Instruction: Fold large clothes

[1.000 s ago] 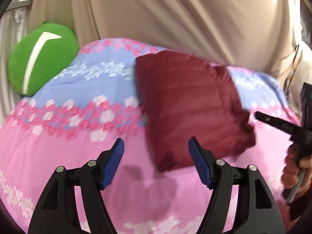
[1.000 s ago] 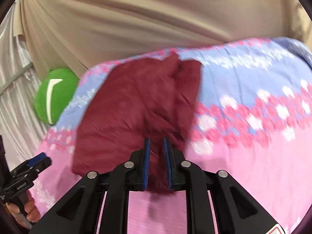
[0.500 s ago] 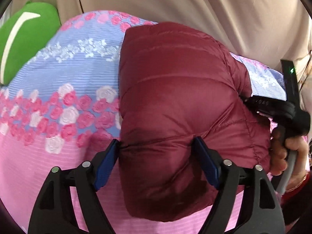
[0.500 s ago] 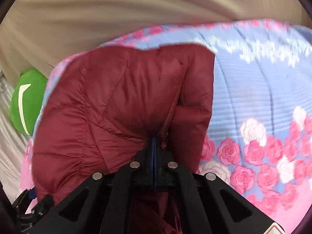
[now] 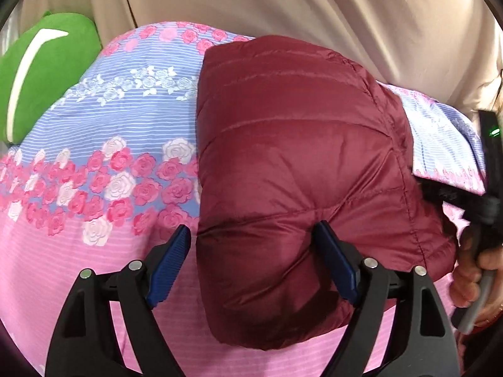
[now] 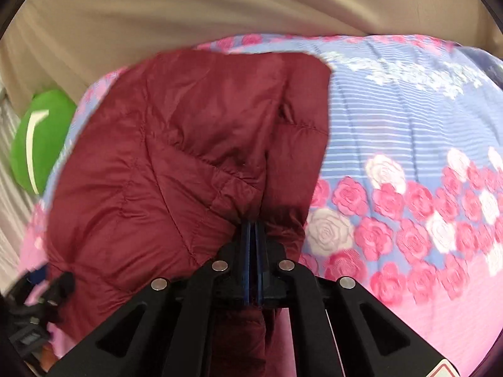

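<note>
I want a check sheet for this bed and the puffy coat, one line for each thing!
Surface: flowered bedspread, pink and blue.
Job's things: dark red puffer jacket, folded into a bundle on the bedspread.
Clutter: green cushion at the bed's far left edge.
Grippers: left tool opening, a jacket fold between its jaws; right tool shut on the jacket's edge.
Cables: nothing seen.
Surroundings: beige curtain behind the bed.
</note>
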A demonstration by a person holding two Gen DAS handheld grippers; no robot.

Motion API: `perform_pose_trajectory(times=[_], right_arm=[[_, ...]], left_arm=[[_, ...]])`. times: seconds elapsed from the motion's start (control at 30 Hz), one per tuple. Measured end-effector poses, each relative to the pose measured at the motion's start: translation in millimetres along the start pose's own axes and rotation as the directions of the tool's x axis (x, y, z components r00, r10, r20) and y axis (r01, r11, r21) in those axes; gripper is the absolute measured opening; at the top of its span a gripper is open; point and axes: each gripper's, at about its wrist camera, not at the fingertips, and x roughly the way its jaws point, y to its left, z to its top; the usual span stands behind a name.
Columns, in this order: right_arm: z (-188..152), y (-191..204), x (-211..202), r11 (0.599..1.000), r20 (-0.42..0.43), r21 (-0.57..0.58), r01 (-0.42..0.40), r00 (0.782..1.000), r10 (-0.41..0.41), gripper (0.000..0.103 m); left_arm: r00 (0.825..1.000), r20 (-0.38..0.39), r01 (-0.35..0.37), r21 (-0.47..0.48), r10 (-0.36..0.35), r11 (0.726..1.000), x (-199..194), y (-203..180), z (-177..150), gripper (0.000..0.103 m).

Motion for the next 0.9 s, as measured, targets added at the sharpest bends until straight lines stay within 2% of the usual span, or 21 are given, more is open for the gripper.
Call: perform_pose_trajectory(times=[0.1, 0.17, 0.27, 0.33, 0.4, 0.47, 0.53, 0.57, 0.63, 0.67, 0.73, 0.83, 0.9], right_arm=[[-14.1, 3.5, -45.3, 0.999, 0.080, -0.009, -0.048, 0.996, 0.048, 0.007], [-31.4, 5.8, -63.0, 0.997, 0.092, -0.032, -0.068, 0.993, 0.071, 0.010], [-59.7, 12.0, -46.5, 0.995, 0.020, -0.101, -0.013, 1.000, 0.015, 0.010], [-65.7, 8.4, -26.4, 0.995, -0.019, -0.100, 0.003, 1.000, -0.005, 0.008], [-61.9, 3.2, -31.0, 0.999, -0.027, -0.053, 0.007, 1.000, -0.008, 0.007], [-59.7, 5.0, -53.4, 0.999, 0.007, -0.044, -0.025, 1.000, 0.026, 0.007], [-62.3, 12.9, -76.2, 0.996, 0.060, -0.087, -0.036, 0.997, 0.041, 0.007], [-64.8, 15.0, -76.9, 0.994, 0.059, -0.101, -0.037, 0.997, 0.043, 0.007], [-72.7, 21.2, -53.8, 0.991, -0.002, -0.134, -0.014, 1.000, 0.014, 0.007], [-75.6, 23.2, -41.0, 0.990, -0.019, -0.143, 0.004, 1.000, -0.007, 0.002], [-79.4, 19.4, -34.4, 0.988, -0.022, -0.149, 0.035, 0.999, -0.038, 0.001], [-78.3, 25.0, -60.0, 0.989, 0.015, -0.137, 0.061, 0.998, -0.060, 0.003], [-82.9, 28.3, -79.0, 0.988, 0.058, -0.141, 0.069, 0.996, -0.062, 0.009]], left_arm=[[0.999, 0.035, -0.020, 0.021, 0.020, 1.000, -21.5, -2.1, -3.5, 0.078], [0.997, 0.067, -0.037, 0.044, 0.034, 0.998, -35.7, -4.4, -9.8, 0.078], [0.998, 0.036, -0.050, 0.058, 0.048, 0.997, -28.2, -6.5, -18.4, 0.078], [0.999, 0.014, -0.046, 0.046, 0.045, 0.998, -15.3, -6.3, -22.0, 0.079], [0.999, -0.002, -0.046, 0.016, 0.046, 0.999, -13.8, -4.2, -23.8, 0.079], [0.999, 0.015, -0.044, 0.008, 0.044, 0.999, -25.4, -3.1, -24.4, 0.078], [0.998, 0.036, -0.061, 0.015, 0.061, 0.998, -32.6, -4.2, -26.7, 0.078], [0.997, 0.036, -0.075, 0.027, 0.074, 0.997, -31.0, -5.9, -28.1, 0.078], [0.997, 0.019, -0.081, 0.027, 0.081, 0.996, -22.3, -8.8, -30.8, 0.079], [0.997, 0.015, -0.075, 0.020, 0.075, 0.997, -17.9, -10.1, -32.4, 0.079], [0.997, 0.017, -0.079, 0.008, 0.079, 0.997, -16.4, -11.9, -34.0, 0.079], [0.995, 0.029, -0.093, 0.000, 0.093, 0.996, -27.1, -15.2, -37.6, 0.079], [0.995, 0.053, -0.090, -0.004, 0.090, 0.996, -40.4, -19.8, -43.5, 0.085]])
